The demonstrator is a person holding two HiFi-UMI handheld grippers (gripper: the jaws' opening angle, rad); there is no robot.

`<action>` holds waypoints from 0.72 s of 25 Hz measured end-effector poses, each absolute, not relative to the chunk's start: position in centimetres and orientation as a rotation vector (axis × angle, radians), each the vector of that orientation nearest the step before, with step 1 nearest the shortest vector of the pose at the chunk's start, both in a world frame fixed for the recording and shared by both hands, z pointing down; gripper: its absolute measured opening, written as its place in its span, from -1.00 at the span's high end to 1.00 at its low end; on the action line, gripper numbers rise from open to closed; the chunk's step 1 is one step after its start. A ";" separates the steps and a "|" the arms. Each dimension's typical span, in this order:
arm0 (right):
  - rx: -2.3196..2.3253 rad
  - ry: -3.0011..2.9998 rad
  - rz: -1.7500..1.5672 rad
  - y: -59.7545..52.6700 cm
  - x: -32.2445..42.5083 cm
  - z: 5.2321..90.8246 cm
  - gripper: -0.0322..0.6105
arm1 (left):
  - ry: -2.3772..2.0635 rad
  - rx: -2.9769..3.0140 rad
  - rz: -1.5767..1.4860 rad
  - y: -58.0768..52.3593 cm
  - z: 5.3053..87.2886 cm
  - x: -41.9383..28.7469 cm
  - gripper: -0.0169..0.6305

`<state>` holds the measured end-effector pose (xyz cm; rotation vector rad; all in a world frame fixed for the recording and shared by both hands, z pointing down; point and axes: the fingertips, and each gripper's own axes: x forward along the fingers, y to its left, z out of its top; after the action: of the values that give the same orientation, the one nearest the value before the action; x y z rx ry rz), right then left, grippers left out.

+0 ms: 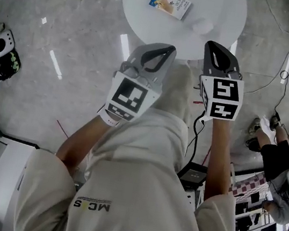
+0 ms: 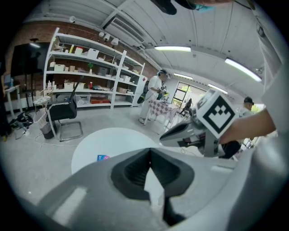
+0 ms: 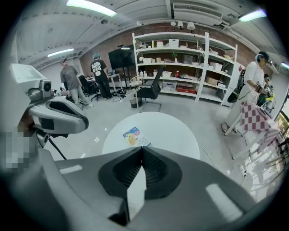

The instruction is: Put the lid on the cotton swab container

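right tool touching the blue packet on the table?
Apart. Head view: bare white table lies between the right tool and the blue packet.

1. The round white counter [image 1: 142, 25] is mostly bare, and its left side and far right are free for a reach from above.
2. A flat blue packet [image 1: 170, 2] lies just left of the counter's middle. A pale small thing [image 1: 202, 24], too faint to name, sits right of the middle.
3. Over the counter's near edge, the left gripper [image 1: 170, 49] and right gripper [image 1: 211, 43] hang side by side, jaws together, with a gap between them.
4. Beyond the counter is bare floor [image 2: 36, 149], then a black chair [image 2: 63, 113].
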<state>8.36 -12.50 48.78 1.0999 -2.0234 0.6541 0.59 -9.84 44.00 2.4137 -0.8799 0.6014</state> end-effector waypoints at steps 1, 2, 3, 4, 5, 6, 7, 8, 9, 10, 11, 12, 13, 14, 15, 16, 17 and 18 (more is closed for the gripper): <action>1.108 -2.031 0.646 -12.3 8.3 47.8 0.90 | -0.882 2.420 0.596 -9.7 43.4 0.5 0.95; 1.118 -2.039 0.635 -12.2 8.2 46.8 0.90 | -0.885 2.425 0.589 -9.7 42.8 0.3 0.95; 1.128 -2.044 0.623 -12.0 8.2 45.8 0.90 | -0.887 2.431 0.582 -9.6 42.1 0.2 0.95; 1.138 -2.049 0.611 -11.7 8.2 44.7 0.90 | -0.888 2.438 0.576 -9.4 41.4 0.0 0.95; 1.147 -2.053 0.600 -11.3 8.2 43.7 0.90 | -0.888 2.445 0.571 -9.2 40.6 -0.2 0.95; 1.155 -2.058 0.588 -10.9 8.1 42.6 0.90 | -0.887 2.452 0.567 -9.0 39.9 -0.3 0.95; 1.162 -2.063 0.575 -10.4 8.1 41.6 0.90 | -0.888 2.459 0.563 -8.7 39.1 -0.5 0.95; 1.171 -2.069 0.562 -10.0 8.1 40.6 0.90 | -0.888 2.466 0.557 -8.5 38.3 -0.7 0.95; 1.183 -2.077 0.551 -9.5 8.1 39.5 0.90 | -0.889 2.473 0.550 -8.3 37.4 -0.9 0.95; 1.197 -2.085 0.541 -9.1 8.1 38.6 0.90 | -0.889 2.481 0.542 -8.1 36.6 -1.0 0.95; 1.212 -2.095 0.531 -8.7 8.1 37.6 0.90 | -0.887 2.490 0.533 -7.9 35.7 -1.2 0.95; 1.229 -2.106 0.520 -8.3 8.1 36.7 0.90 | -0.886 2.502 0.524 -7.8 34.9 -1.4 0.95; 1.247 -2.118 0.509 -8.0 8.2 35.8 0.90 | -0.884 2.516 0.517 -7.7 34.1 -1.5 0.95; 1.264 -2.131 0.498 -7.7 8.2 35.0 0.90 | -0.881 2.532 0.511 -7.7 33.4 -1.6 0.95; 1.278 -2.142 0.490 -7.4 8.3 34.2 0.90 | -0.879 2.546 0.507 -7.6 32.6 -1.7 0.95; 1.289 -2.152 0.483 -7.1 8.3 33.4 0.90 | -0.879 2.559 0.501 -7.5 31.9 -1.8 0.95; 1.302 -2.162 0.475 -6.9 8.5 32.7 0.90 | -0.881 2.571 0.494 -7.5 31.1 -1.9 0.95; 1.317 -2.173 0.465 -6.7 8.6 32.0 0.89 | -0.885 2.583 0.487 -7.5 30.3 -2.0 0.95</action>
<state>8.58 -6.70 31.98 1.3169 -2.1730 0.4654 -2.01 -7.49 30.35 2.5833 -0.8849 0.4871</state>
